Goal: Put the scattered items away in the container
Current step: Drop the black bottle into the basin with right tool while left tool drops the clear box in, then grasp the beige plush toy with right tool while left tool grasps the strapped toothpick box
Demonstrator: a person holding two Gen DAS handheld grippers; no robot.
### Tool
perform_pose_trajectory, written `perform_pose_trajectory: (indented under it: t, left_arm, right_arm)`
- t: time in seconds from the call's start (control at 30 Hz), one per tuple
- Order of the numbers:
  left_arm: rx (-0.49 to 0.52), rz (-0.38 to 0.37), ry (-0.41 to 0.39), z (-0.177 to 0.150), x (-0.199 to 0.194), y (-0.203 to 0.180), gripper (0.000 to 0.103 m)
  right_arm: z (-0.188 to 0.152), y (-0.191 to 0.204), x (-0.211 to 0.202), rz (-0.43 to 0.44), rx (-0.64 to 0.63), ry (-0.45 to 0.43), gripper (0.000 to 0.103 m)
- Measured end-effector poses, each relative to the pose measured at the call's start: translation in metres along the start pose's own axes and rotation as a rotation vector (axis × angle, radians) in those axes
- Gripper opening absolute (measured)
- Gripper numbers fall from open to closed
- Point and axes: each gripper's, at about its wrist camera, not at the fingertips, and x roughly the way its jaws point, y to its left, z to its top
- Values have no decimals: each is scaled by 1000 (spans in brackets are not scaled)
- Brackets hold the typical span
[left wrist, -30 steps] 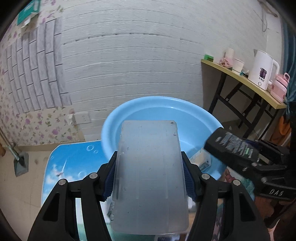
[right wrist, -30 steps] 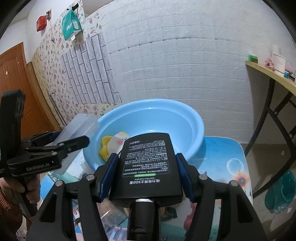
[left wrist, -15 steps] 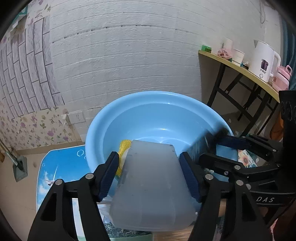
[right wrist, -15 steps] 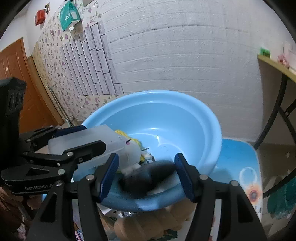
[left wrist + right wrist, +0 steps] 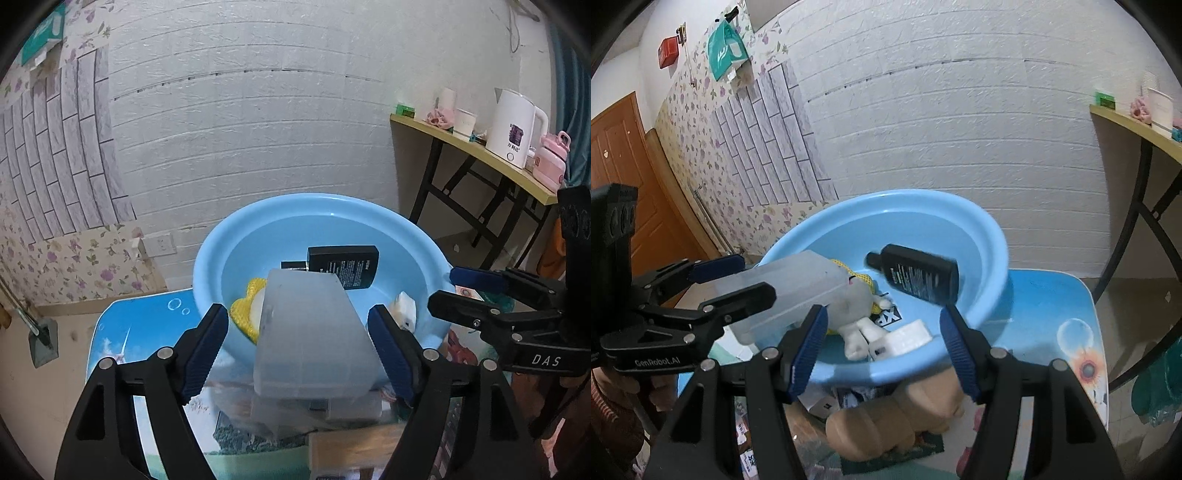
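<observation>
The left gripper jaws are spread; the translucent box, unclamped, tips over the blue basin rim. The right gripper jaws are spread, empty; the black bottle is in the basin. Both grippers should be withdrawn straight back.

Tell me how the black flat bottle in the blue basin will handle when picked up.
The black flat plastic bottle looks rigid, so probably won't flex. Its flat faces suggest it won't roll. The smooth surface may be slippery.
</observation>
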Motion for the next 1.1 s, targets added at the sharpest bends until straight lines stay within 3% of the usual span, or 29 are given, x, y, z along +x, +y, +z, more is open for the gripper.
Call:
perform_pose_trajectory:
  t: [0.43, 0.63, 0.9, 0.93, 1.0, 1.1]
  left_arm:
    - [-15, 57, -56, -21, -48, 16, 80]
    - [-39, 105, -24, -26, -34, 31, 82]
    - [-40, 79, 7, -17, -2, 31, 83]
    - [-40, 73, 12, -16, 2, 29, 83]
    - [-40, 56, 14, -16, 4, 25, 83]
    - [-17, 34, 8, -21, 0, 17, 83]
  right_arm:
    - [-15, 2, -14, -14, 5, 11, 63]
    - [-19, 5, -13, -13, -4, 15, 63]
    - [-34, 1, -4, -46, -10, 61, 64]
    - [-36, -1, -3, -52, 2, 67, 66]
    - [-40, -6, 1, -65, 26, 85, 85]
    - [-45, -10, 4, -91, 36, 102, 86]
